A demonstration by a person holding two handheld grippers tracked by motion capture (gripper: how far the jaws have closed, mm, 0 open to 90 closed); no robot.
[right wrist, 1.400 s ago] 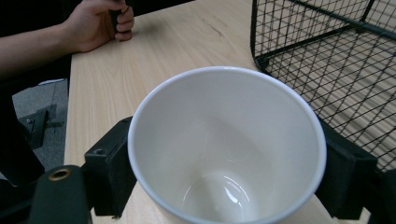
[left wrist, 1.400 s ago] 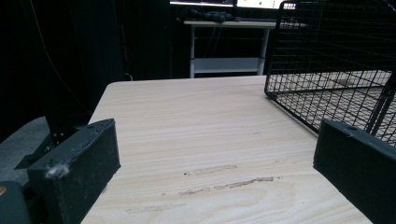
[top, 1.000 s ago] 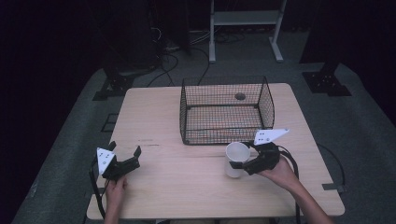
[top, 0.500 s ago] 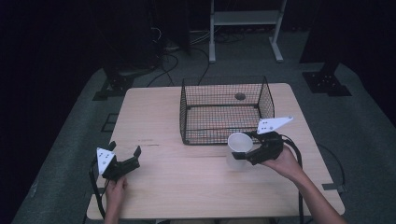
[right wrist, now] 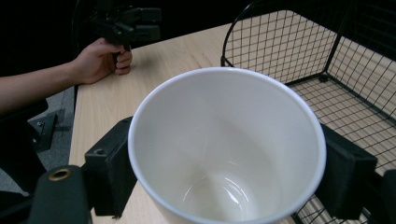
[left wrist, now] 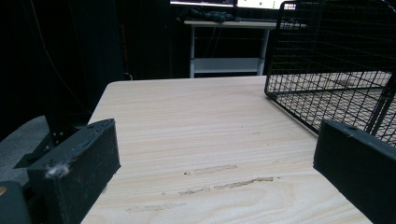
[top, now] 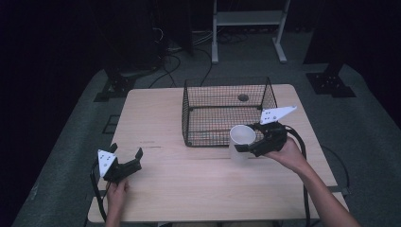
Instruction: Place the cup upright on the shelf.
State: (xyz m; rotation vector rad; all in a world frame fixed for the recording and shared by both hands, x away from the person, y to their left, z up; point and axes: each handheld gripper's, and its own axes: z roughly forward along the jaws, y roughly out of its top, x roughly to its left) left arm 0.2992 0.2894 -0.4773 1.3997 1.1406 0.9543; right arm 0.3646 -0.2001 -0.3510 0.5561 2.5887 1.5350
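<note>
A white cup [top: 242,136] with nothing inside hangs above the table, just in front of the black wire basket [top: 224,80]. My right gripper [top: 247,140] is shut on it, one jaw on each side of its wall. In the right gripper view the cup [right wrist: 224,154] sits between the jaws of the right gripper [right wrist: 227,175], with the basket [right wrist: 303,51] close behind it. My left gripper [top: 126,151] rests near the table's front left with its jaws open and nothing between them. In its own view the left gripper [left wrist: 215,168] faces bare wood and the basket [left wrist: 336,70] at the right.
The wooden table [top: 156,118] has scuff marks [left wrist: 219,179] ahead of the left gripper. A white stand [top: 248,19] and dark equipment stand on the floor behind the table. In the right gripper view the other hand holds the left gripper [right wrist: 126,23] at the far corner.
My right gripper has lifted the cup off the table and carried it up toward the basket's front wall. The left gripper has stayed where it was.
</note>
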